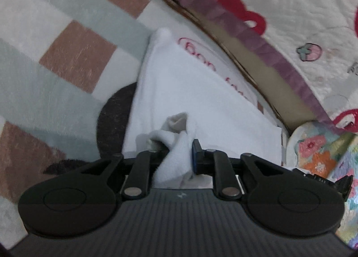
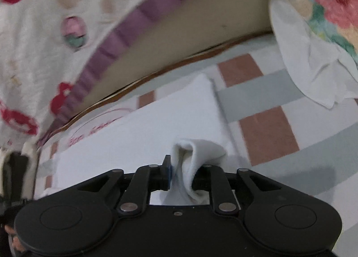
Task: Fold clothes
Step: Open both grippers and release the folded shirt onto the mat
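Observation:
A white fleece garment [image 1: 190, 91] with red lettering [image 1: 197, 53] lies folded flat on a plaid blanket [image 1: 67, 44]. My left gripper [image 1: 177, 151] is shut on a bunched near corner of it, the cloth pressed against the blue pad [image 1: 196, 156]. In the right wrist view the same garment [image 2: 156, 127] stretches away to the left. My right gripper [image 2: 182, 172] is shut on another pinched-up fold of its near edge. Both gripped folds rise a little above the flat part.
The blanket [image 2: 268, 127] ends at a beige wall [image 2: 201, 33] draped with a strawberry-print quilt [image 1: 302, 10] edged in purple [image 2: 125, 31]. A floral cloth [image 1: 317, 151] lies beside the garment, also in the right wrist view [image 2: 331, 10]. A dark round patch [image 1: 114, 109] shows at the garment's left.

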{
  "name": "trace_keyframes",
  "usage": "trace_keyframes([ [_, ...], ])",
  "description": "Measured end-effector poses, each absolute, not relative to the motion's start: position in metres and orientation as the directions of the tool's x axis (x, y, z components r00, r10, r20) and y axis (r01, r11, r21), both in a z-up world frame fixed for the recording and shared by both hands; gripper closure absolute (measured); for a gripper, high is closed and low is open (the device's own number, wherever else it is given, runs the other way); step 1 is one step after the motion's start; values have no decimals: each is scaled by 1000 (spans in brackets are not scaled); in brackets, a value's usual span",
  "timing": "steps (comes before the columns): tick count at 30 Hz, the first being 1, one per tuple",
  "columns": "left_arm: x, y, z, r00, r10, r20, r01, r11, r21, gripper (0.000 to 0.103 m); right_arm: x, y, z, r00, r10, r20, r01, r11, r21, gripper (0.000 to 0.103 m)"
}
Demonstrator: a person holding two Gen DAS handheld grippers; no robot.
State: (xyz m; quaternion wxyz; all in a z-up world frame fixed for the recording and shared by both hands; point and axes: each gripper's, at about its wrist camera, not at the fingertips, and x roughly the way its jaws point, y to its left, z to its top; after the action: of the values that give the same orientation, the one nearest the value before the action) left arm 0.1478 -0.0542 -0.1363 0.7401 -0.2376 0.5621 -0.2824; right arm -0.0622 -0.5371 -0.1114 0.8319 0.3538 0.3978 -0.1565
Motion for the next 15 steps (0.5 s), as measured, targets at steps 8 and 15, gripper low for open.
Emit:
trace_keyframes([
  [8,144,-8,-95,316,-717,-622,203,691,-694,55,-89,-566,-110,789,87,-609,484,523,702,64],
  [15,88,-1,-80,349,-655,-670,424,748,-511,46,-164,-536,-96,924,-12,-382,317,585,747,56],
])
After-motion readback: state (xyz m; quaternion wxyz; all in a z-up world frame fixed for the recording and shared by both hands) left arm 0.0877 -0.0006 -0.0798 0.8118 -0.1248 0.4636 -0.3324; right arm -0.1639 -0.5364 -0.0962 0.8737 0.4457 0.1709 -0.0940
